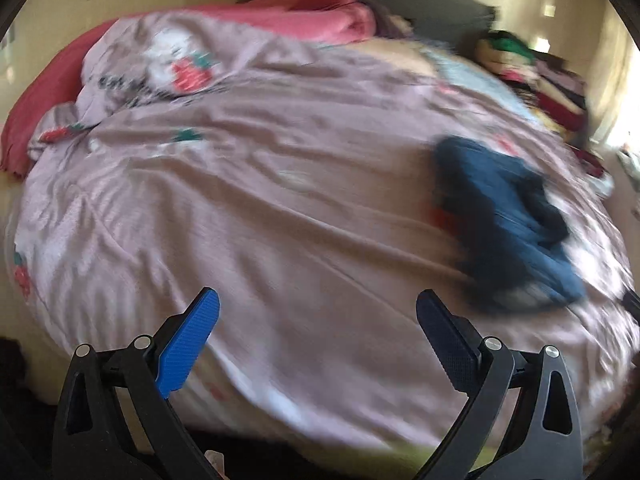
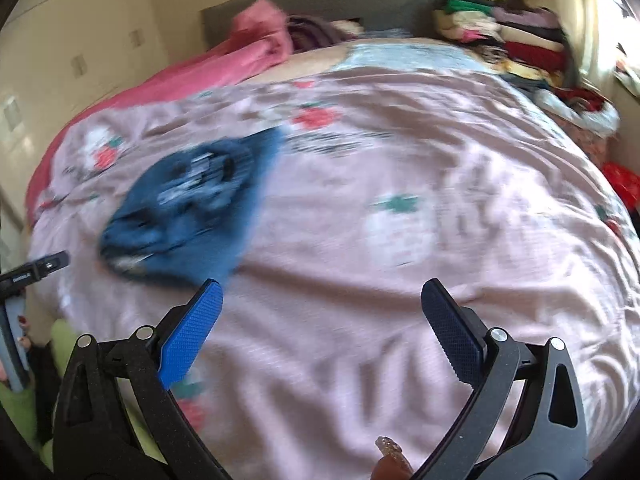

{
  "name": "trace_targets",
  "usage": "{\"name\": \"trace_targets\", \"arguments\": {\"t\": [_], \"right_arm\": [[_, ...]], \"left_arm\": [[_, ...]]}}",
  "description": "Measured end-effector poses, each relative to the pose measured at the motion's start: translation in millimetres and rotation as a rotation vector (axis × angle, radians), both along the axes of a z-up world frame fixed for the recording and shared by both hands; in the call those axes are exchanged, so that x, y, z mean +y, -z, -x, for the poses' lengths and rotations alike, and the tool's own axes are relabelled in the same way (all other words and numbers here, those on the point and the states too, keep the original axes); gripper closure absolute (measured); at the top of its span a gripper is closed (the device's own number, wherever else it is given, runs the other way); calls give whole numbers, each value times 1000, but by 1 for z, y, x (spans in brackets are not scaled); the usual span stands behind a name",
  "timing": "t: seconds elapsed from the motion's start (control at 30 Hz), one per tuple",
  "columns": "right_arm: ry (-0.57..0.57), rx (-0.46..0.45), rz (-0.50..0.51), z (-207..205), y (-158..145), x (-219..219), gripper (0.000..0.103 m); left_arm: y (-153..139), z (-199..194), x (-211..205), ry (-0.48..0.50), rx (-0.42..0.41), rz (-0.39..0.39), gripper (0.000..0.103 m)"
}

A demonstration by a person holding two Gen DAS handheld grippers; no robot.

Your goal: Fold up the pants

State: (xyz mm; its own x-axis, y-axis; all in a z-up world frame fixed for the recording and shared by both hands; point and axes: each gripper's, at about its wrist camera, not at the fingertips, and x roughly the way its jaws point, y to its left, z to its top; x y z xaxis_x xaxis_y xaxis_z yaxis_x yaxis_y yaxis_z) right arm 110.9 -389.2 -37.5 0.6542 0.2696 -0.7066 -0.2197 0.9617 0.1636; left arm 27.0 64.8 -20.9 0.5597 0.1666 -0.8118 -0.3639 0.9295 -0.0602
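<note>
Since the crumpled dark-blue denim pants (image 2: 188, 216) sit bunched on the wrinkled pink strawberry-print bedspread (image 1: 260, 200) with the left gripper (image 1: 318, 316) and right gripper (image 2: 322, 308) both spread wide and empty, I'd say nothing's folded yet, so next comes grabbing an edge and spreading them flat.

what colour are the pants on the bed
Dark blue pants, clearest in the right wrist view.
</note>
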Motion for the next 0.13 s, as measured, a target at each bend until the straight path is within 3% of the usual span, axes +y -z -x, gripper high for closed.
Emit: {"name": "trace_targets", "arguments": {"t": [0.13], "right_arm": [[174,32,92,-51,15,-75,9]], "left_arm": [[13,-48,77,-150,51,-67,5]]}}
